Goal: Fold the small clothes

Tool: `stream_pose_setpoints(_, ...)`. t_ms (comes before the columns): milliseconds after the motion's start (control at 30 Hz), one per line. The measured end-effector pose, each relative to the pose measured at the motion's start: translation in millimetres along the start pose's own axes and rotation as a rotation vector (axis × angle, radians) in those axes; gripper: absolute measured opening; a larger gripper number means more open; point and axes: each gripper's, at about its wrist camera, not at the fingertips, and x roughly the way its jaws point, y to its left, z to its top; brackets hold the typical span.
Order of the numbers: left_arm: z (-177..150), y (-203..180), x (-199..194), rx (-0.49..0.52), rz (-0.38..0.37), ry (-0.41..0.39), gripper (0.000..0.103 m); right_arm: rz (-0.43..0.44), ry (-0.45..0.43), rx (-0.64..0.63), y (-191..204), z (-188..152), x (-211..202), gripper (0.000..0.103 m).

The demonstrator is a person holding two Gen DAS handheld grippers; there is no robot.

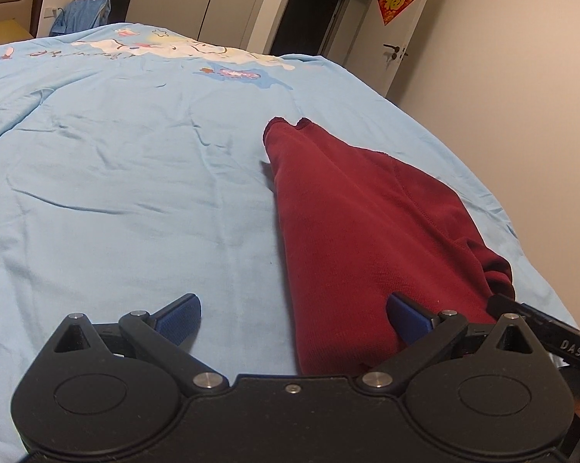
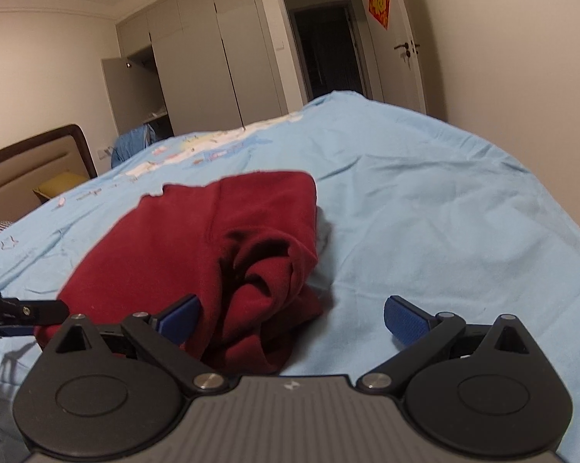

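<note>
Two tools are in my hands, both with their blue pads spread wide and gripping nothing. My left tool (image 1: pixel 293 318) hangs low over the bed (image 1: pixel 135 177), and the dark red garment (image 1: pixel 351 212) lies at about two o'clock from it, stretched away toward the wall, its near edge just past the right pad. My right tool (image 2: pixel 292 318) faces the same garment (image 2: pixel 213 239) at about eleven o'clock, where it sits bunched and partly folded on the light blue bedsheet (image 2: pixel 425 212), its near folds just beside the left pad.
</note>
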Motion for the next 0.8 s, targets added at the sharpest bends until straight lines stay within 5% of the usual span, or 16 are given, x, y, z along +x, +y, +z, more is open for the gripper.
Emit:
stream_pose_setpoints(200,-0.3,-1.0,-1.3,-0.001,0.003,-0.002,0.102,-0.071,-0.045,-0.079,-0.4,14.1,-2.1,0.099)
stream_pose_setpoints(567,-0.1,-1.3,-2.4,-0.003,0.004,-0.003,0.102,-0.043,-0.016,-0.264,21.3,16.5,8.3,0.02)
stream_pose_setpoints(800,-0.2,-1.2,-2.7,-0.004,0.005,-0.003,0.102,-0.107,-0.036,-0.493,45.5,-6.4,2.5,0.015)
